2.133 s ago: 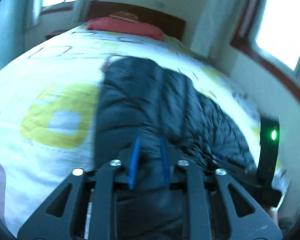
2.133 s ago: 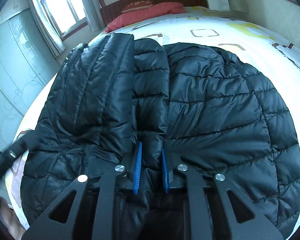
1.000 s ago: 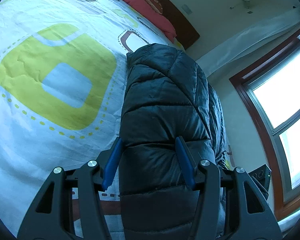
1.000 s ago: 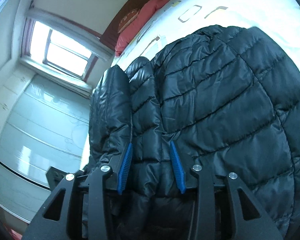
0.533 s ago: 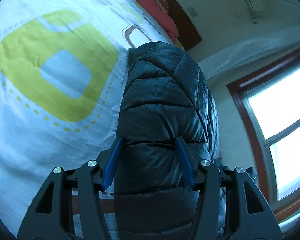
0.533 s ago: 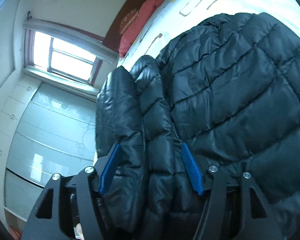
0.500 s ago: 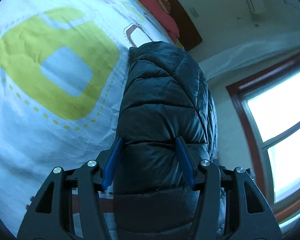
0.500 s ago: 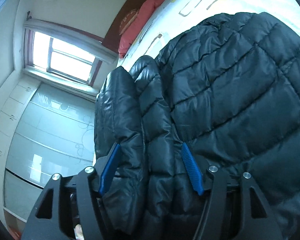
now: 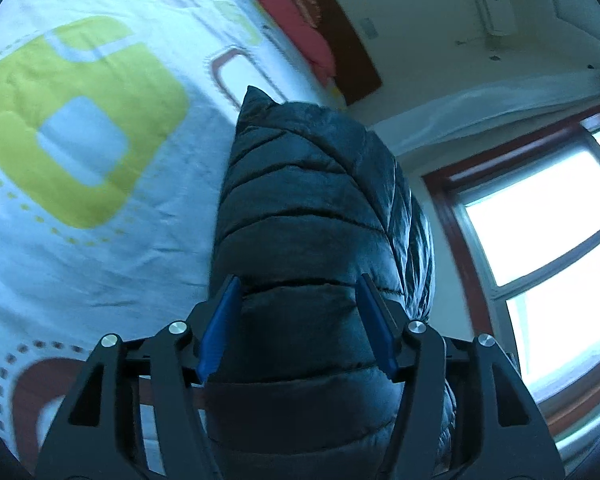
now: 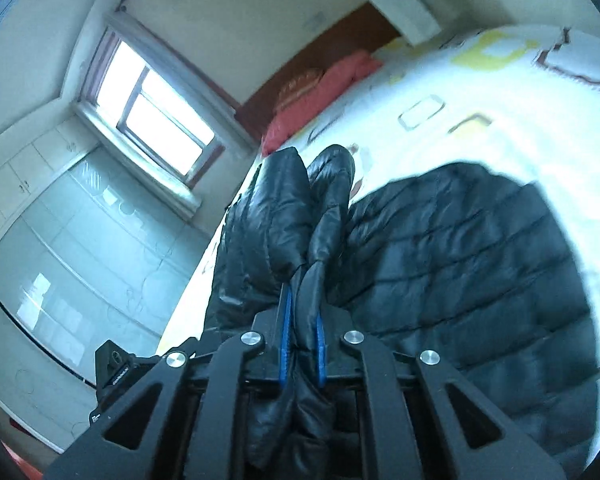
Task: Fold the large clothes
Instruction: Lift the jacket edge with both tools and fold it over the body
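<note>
- Here, the right gripper (image 10: 302,322) has just closed hard, and its two blue pads (image 10: 285,320) are pinched nearly together on a thin, squeezed fold of the black puffer jacket (image 10: 460,264).
- Ahead of those jaws, the pinched fold swells into two puffy quilted ridges that run up and away from the pads, side by side.
- To the right of the jaws, the broad quilted body of the jacket lies spread on the bed (image 10: 500,92); its patterned sheet shows beyond and to the right.
- Left of the jaws, low down, a black device (image 10: 114,364) shows, too partial to identify.
- Far ahead of the jaws sit a red pillow (image 10: 320,92) and a dark wooden headboard (image 10: 340,36), with a window (image 10: 156,116) up to the left.
- The left gripper (image 9: 298,320) has just been widening; its blue pads (image 9: 220,320) stand well apart, one on each side of a thick folded bulk of the same jacket, which fills the gap between them.
- Both pads touch the padding, but whether they squeeze it I cannot tell.
- From those jaws the jacket runs forward as a rounded quilted mound.
- Left of those jaws, the sheet shows a large yellow-green square print; to the right is a bright window with a dark red frame.
</note>
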{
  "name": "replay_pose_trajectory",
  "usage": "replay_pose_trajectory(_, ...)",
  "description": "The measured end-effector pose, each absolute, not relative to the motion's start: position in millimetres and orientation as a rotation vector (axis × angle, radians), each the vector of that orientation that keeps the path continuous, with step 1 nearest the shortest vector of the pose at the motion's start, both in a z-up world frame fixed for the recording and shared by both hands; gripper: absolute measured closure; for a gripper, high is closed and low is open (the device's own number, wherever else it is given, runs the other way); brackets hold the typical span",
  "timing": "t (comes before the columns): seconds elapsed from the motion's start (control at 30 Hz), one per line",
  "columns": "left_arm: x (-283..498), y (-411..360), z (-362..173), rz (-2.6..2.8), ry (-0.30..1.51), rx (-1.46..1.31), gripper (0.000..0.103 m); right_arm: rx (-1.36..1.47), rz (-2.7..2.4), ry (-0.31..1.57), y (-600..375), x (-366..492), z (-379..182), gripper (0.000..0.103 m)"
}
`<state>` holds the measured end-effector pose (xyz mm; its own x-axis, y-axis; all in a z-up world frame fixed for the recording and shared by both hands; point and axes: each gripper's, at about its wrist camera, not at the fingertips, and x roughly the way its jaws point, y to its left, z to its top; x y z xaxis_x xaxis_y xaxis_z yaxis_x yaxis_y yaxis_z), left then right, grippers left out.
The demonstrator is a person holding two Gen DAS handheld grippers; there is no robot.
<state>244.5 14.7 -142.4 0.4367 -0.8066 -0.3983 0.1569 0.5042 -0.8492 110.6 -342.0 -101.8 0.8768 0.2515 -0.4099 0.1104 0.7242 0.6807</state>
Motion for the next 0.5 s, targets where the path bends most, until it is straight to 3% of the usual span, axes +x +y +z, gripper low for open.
replay_pose_trajectory(0.17, 236.1, -18.6, -138.1, -0.734, 0.913, -0.838, 0.038, 0.779, -0.017, 0.499, -374.9, 81.4, -108.4, 0.094)
replay_pose_trajectory(0.4, 223.1, -72.3, -136.9, -0.731, 0.916, -0.691, 0.037, 0.896, -0.095, 0.571, -411.1, 76.2, -161.4, 0.094)
replay_pose_trajectory(0.47, 220.7, -85.3, -136.0, -0.696, 0.915, -0.602, 0.039, 0.937, -0.089, 0.582, -417.6, 75.3, -177.3, 0.094)
replay_pose_trajectory(0.5, 219.7, -92.2, -136.2, -0.664, 0.917, -0.545, 0.045, 0.948, -0.086, 0.589, -420.4, 75.7, -182.6, 0.093)
